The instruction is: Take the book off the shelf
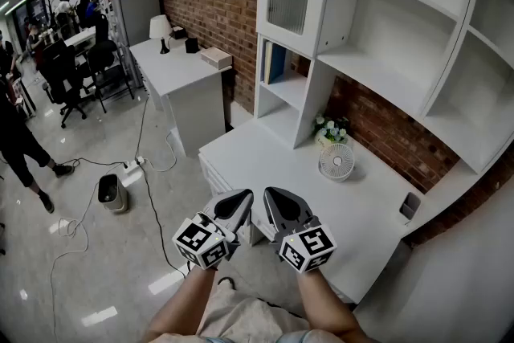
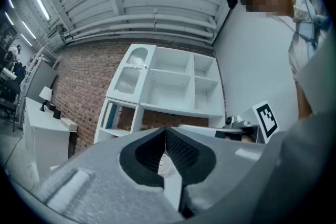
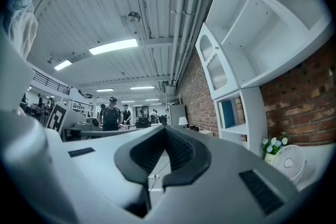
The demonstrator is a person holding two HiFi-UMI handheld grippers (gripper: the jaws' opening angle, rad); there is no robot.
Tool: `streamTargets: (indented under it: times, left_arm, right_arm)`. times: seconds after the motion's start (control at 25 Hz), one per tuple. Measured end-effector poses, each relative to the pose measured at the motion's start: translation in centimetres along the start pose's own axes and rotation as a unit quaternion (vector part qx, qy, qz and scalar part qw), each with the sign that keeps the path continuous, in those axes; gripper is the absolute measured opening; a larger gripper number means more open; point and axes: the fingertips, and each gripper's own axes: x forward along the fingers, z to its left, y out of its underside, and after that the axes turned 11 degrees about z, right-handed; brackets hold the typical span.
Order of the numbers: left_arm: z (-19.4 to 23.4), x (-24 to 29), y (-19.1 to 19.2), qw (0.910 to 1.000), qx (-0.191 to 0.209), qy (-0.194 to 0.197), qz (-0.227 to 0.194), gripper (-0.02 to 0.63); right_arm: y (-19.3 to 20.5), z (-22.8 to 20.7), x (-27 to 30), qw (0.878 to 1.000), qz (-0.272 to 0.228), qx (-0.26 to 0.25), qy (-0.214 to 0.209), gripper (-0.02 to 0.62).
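The white shelf unit point(image 1: 377, 64) rises ahead of and above both grippers, beyond the white desk point(image 1: 265, 165) lying just past their tips. The left gripper point(image 1: 243, 198) and right gripper point(image 1: 275, 195) sit side by side, each with its jaws pressed together on nothing. The book point(image 1: 276, 63) is slim and blue. It stands upright in the low open compartment under the glass door, straight ahead and well apart from both grippers.

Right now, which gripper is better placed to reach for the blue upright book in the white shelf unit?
Left, narrowly. The left gripper faces the white shelf unit nearly head-on, with the blue upright book just left of its jaws; the right gripper sees it obliquely. Both are shut, empty.
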Motion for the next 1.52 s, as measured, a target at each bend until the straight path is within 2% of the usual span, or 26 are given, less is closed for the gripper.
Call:
streamTargets:
  times: [0.8, 1.04, 1.52]
  left_arm:
    - [-0.6, 0.6, 0.9, 0.9999, -0.015, 0.002, 0.0, 0.009]
    - [-0.7, 1.2, 0.8, 0.9998, -0.018, 0.002, 0.001, 0.009]
    - [-0.1, 3.7, 0.8, 0.9996, -0.025, 0.014, 0.001, 0.011]
  right_arm:
    - [0.8, -0.7, -0.4, 1.0, 0.011, 0.004, -0.001, 0.014]
    - [0.3, -1.9, -1.2, 1.0, -0.01, 0.022, 0.009, 0.016]
    - [0.7, -4.3, -0.8, 1.0, 0.002, 0.025, 0.018, 0.018]
